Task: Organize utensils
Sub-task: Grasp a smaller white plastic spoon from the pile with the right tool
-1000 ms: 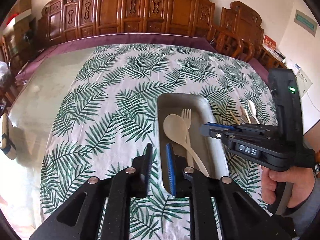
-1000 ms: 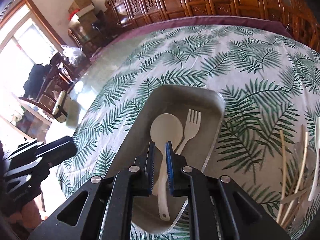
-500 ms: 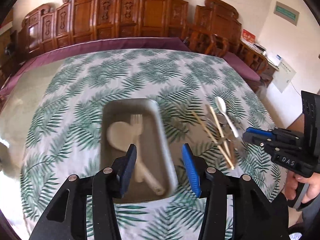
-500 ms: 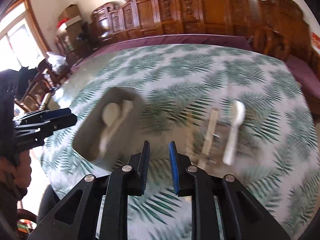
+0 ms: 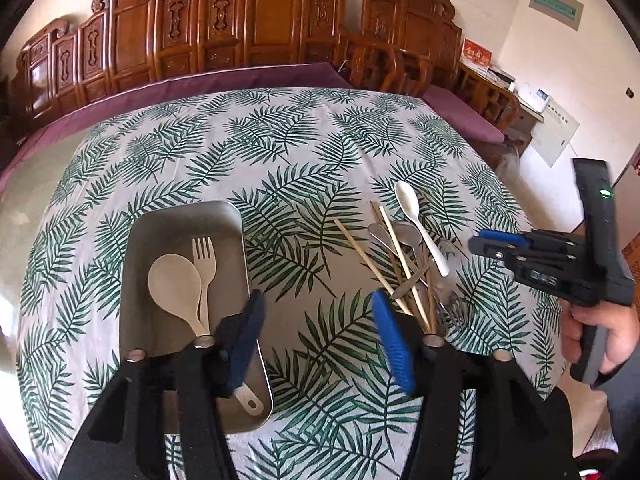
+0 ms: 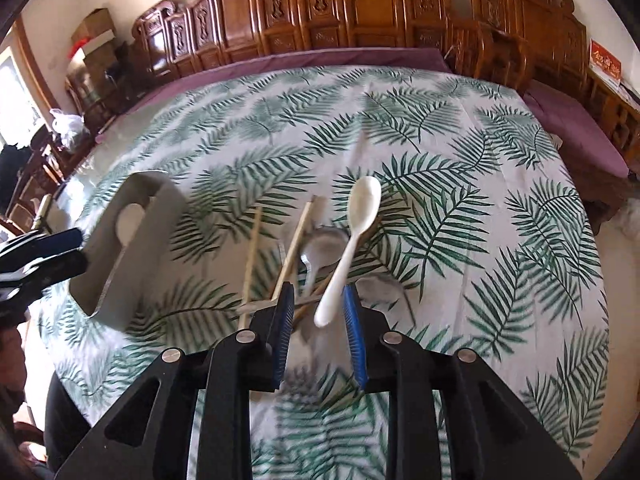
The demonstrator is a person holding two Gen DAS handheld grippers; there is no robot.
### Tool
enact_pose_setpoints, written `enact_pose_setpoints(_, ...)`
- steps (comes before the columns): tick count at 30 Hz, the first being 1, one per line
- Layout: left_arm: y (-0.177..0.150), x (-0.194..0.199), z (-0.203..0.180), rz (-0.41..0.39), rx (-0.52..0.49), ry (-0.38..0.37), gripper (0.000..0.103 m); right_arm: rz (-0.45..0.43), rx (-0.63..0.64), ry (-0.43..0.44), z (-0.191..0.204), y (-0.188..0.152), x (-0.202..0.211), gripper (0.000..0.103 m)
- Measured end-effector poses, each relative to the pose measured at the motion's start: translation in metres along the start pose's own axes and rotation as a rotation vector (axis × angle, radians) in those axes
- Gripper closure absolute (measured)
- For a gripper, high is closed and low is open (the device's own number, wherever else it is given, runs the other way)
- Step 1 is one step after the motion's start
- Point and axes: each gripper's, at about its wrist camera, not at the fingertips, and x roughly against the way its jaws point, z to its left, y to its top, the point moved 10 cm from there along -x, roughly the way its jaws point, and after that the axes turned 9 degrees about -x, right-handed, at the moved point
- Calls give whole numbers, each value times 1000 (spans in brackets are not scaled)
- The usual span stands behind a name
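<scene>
Opening right gripper [image 6: 316,304] over white spoon [image 6: 352,236], handle end between jaws, nothing gripped; long axis toward 12–1 o'clock. Left gripper [image 5: 320,328] opening, empty, farther.

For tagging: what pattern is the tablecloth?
Green palm leaves on white, clearest in the left wrist view: tablecloth.

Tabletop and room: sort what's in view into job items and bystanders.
Job: metal tray holding rice paddle and fork; loose white spoon, chopsticks, metal spoons.

Bystanders: leaf-print tablecloth, carved wooden chairs, cardboard boxes.
</scene>
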Motion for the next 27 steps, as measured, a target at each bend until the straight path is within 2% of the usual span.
enact_pose_setpoints(4,1,-5,-1,9,0,5,43,45,-17,-10,-8,8,-30,75)
enact_pose_setpoints(10,-3,-9,-3,26,-5,5,43,104,-49,-30,-20,15,-67,75)
enact_pose_setpoints(16,-7,-10,-4,34,-9,-3,43,123,-74,-36,-25,20,-70,75)
enact_pose_setpoints(18,-7,-11,-5,35,-8,-6,43,125,-91,-12,-22,21,-70,75)
enact_pose_setpoints(22,-9,-14,-5,41,-9,-9,43,134,-73,-35,-18,22,-75,75)
enact_pose_setpoints(27,-10,-14,-4,43,-7,-12,43,166,-162,5,-25,22,-78,75)
